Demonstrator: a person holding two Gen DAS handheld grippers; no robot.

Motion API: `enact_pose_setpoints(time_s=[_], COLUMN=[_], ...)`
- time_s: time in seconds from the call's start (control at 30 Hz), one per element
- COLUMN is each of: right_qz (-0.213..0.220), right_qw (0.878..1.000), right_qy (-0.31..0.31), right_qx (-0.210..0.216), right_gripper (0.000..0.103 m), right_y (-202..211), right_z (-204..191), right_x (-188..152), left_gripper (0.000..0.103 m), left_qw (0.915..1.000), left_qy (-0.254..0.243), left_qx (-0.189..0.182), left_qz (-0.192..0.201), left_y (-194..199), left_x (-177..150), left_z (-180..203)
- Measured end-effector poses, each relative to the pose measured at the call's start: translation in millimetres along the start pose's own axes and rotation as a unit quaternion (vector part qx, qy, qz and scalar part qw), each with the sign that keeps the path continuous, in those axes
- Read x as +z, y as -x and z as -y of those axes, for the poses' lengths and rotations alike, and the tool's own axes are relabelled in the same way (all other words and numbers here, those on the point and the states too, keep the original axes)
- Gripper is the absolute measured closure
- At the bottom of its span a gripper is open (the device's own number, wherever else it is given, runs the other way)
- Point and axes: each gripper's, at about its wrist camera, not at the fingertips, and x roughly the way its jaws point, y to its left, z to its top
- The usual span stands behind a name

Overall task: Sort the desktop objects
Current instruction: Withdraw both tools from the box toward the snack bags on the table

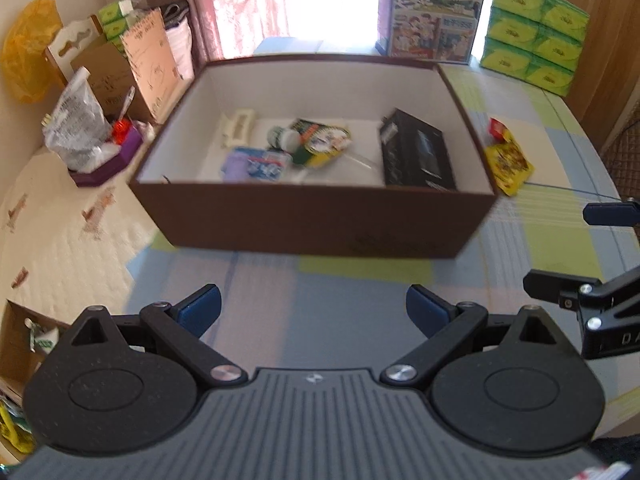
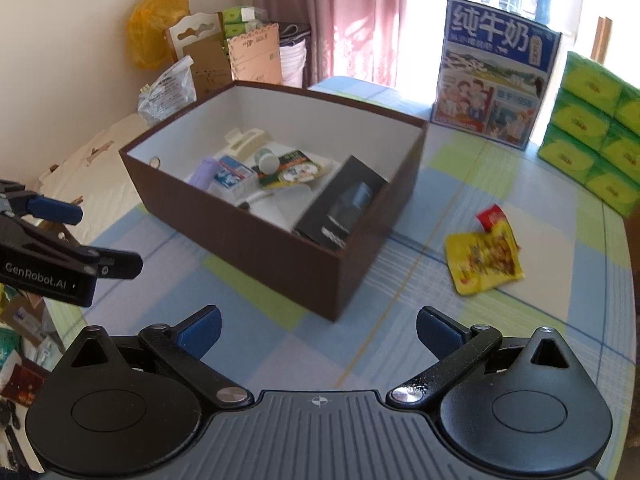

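Observation:
A brown box (image 1: 312, 220) (image 2: 248, 240) with a white inside stands on the checked tablecloth. It holds a black carton (image 1: 416, 152) (image 2: 340, 208), a cream hair clip (image 1: 238, 126) (image 2: 248, 138), a white bottle (image 1: 286, 138) (image 2: 267, 160), a green and yellow packet (image 1: 324, 142) and a blue-white pack (image 1: 264, 164). To the right of the box, a yellow snack packet (image 1: 506, 158) (image 2: 484, 260) lies on the cloth. My left gripper (image 1: 314, 312) (image 2: 86, 236) hovers open in front of the box. My right gripper (image 2: 319, 328) (image 1: 580, 248) is open near the box's front corner. Neither holds anything.
A tall blue milk carton (image 1: 434, 8) (image 2: 496, 68) and stacked green tissue packs (image 1: 532, 36) (image 2: 596, 132) stand behind the box to the right. At left are a purple tray (image 1: 108, 164) with a plastic bag, cardboard pieces and a yellow bag (image 1: 28, 48).

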Motion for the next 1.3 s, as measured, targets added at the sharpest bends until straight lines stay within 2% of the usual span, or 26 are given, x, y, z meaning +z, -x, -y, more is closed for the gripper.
enact_pose_setpoints(time_s=[0.27,0.6,0.97,1.13,1.3], right_qz=[-0.024,-0.039,-0.033,-0.026,-0.016], right_qw=[0.999,0.994,0.99,0.989,0.987], right_qy=[-0.03,-0.084,-0.11,-0.115,-0.124], right_qx=[-0.024,-0.064,-0.081,-0.086,-0.106], right_gripper=[0.002,0.002,0.002,0.002,0.002], right_y=[18.1,43.8,53.2,48.0,38.7], right_z=[46.9,112.6,162.9,186.4,216.8], right_x=[-40.1,-76.5,-91.9,-91.7,-83.9], left_gripper=[0.006,0.006,0.007,0.007,0.007], left_qw=[0.9991,0.9963,0.9906,0.986,0.9843], left_qy=[-0.011,-0.046,-0.083,-0.107,-0.124], left_qx=[-0.036,-0.068,-0.109,-0.127,-0.121], left_qz=[-0.021,-0.027,-0.008,0.013,0.034], left_y=[-8.6,-22.2,-36.5,-48.1,-68.0], left_x=[-16.3,-17.8,-9.6,4.3,30.9], left_z=[51.0,118.3,179.2,206.2,231.3])
